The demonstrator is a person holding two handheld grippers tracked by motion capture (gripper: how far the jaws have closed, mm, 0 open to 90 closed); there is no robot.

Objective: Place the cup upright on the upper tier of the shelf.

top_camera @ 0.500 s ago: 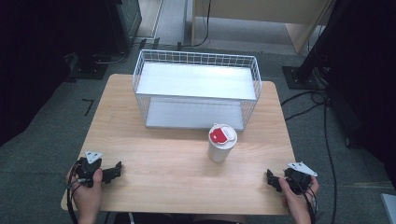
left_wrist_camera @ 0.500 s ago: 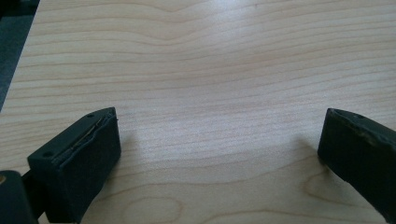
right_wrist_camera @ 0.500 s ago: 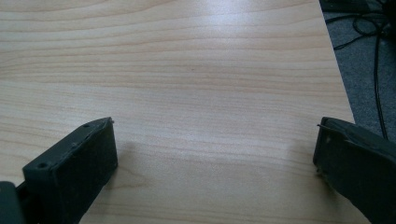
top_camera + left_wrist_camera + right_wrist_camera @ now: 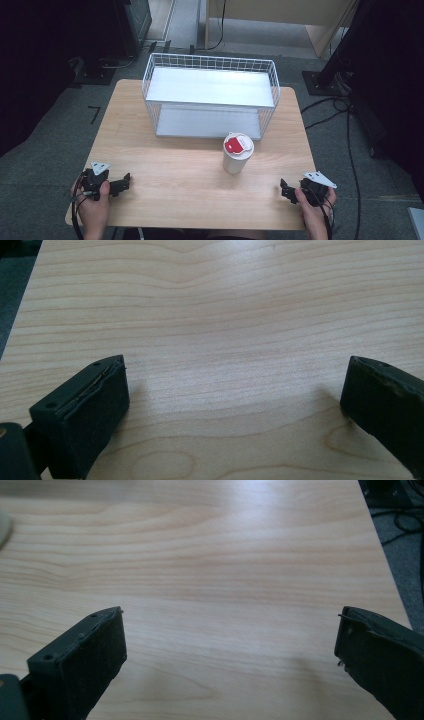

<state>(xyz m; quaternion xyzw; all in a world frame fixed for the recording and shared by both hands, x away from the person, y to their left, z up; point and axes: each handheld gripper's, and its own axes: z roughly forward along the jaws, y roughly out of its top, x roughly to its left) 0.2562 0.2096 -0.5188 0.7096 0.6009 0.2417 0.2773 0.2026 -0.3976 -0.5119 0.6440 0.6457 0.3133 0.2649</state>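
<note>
A: On the wooden table [image 4: 170, 165], where is the cup?
B: The white cup [image 4: 237, 154] (red tab on its lid) stands upright just before the wire basket [image 4: 210, 95], between both grippers, well apart from each.
A: And the grippers?
B: Left gripper [image 4: 120, 184] and right gripper [image 4: 286, 191] rest at the near corners, jaws spread wide, holding nothing.

The basket [image 4: 210, 95] stands at the far middle of your table [image 4: 175, 175]. The cup [image 4: 237, 153] stands just in front of its right part. Your left gripper [image 4: 125, 181] sits near-left, your right gripper [image 4: 284, 189] near-right, both well apart from the cup.
</note>
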